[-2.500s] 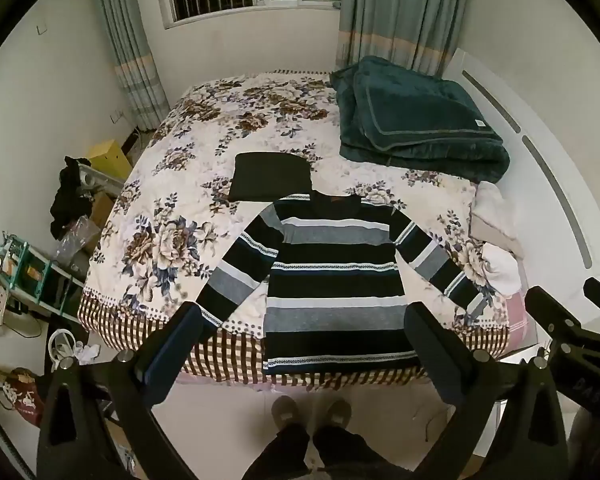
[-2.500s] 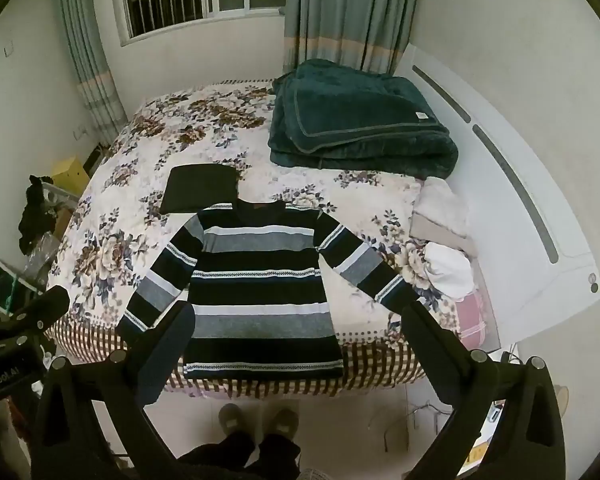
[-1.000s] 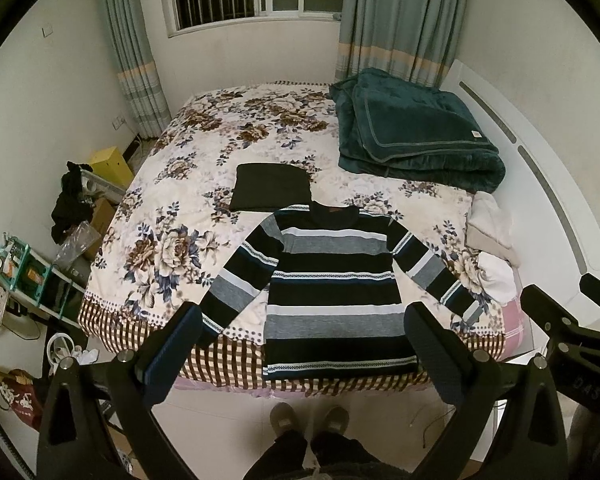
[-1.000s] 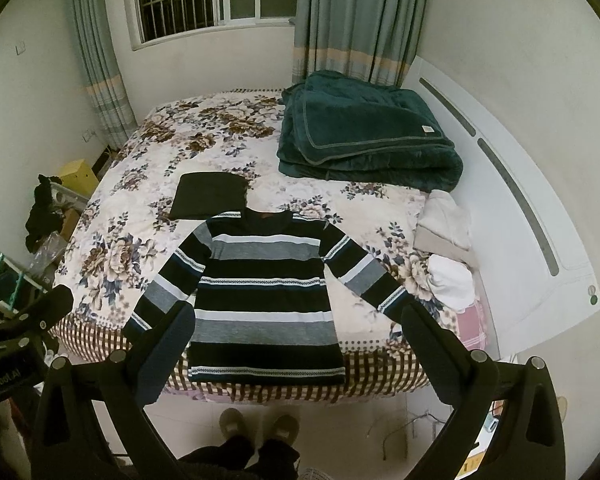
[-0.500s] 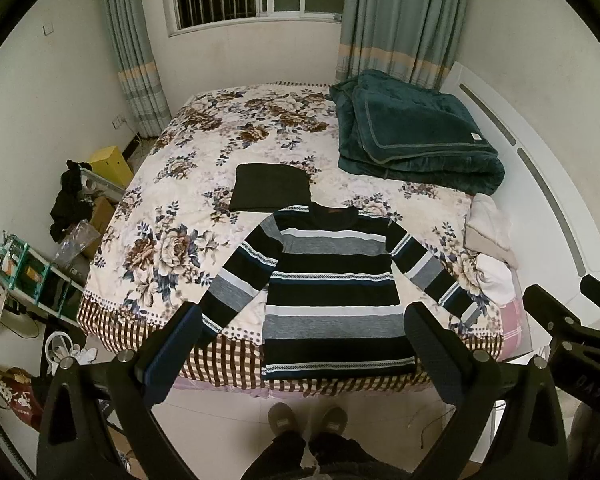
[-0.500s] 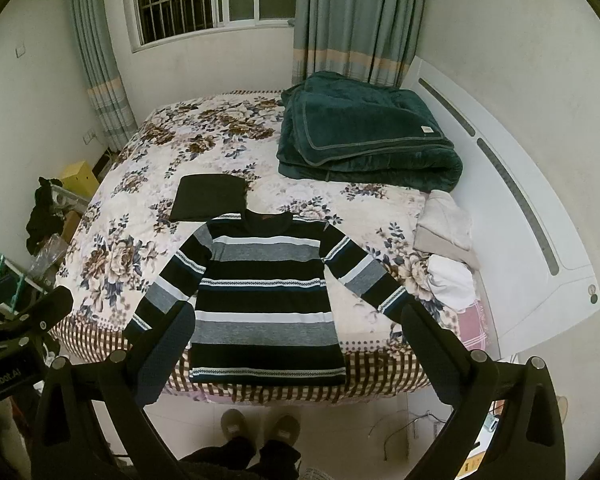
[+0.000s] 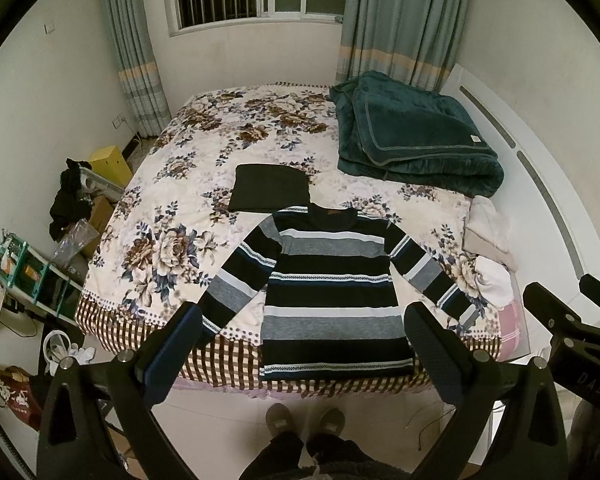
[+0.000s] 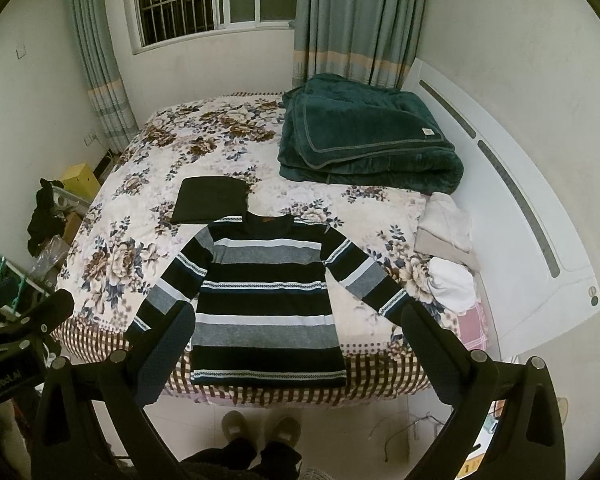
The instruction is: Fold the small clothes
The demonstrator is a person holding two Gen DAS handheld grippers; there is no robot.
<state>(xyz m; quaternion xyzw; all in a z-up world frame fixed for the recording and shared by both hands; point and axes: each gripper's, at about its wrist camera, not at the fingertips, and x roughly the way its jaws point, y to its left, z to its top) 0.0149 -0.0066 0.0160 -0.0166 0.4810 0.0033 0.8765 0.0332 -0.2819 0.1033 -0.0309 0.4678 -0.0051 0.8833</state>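
A striped black, grey and white sweater (image 7: pixel 332 292) lies flat on the floral bed, sleeves spread, hem hanging over the near edge; it also shows in the right wrist view (image 8: pixel 266 300). A folded dark garment (image 7: pixel 268 194) lies just beyond its collar, also in the right wrist view (image 8: pixel 210 200). My left gripper (image 7: pixel 300 344) is open and empty, held high above the near edge of the bed. My right gripper (image 8: pixel 296 344) is open and empty too, held at a similar height to the right.
A folded teal blanket (image 7: pixel 412 140) sits at the far right of the bed (image 7: pixel 204 168). White and beige clothes (image 7: pixel 488 248) lie by the white headboard (image 7: pixel 548 208). Clutter and a green rack (image 7: pixel 24 276) stand on the floor at left. My slippered feet (image 7: pixel 304 420) stand at the bed's edge.
Both grippers have risen and drawn back slightly, so the bed looks a little further away. The sweater and other clothes have not moved.
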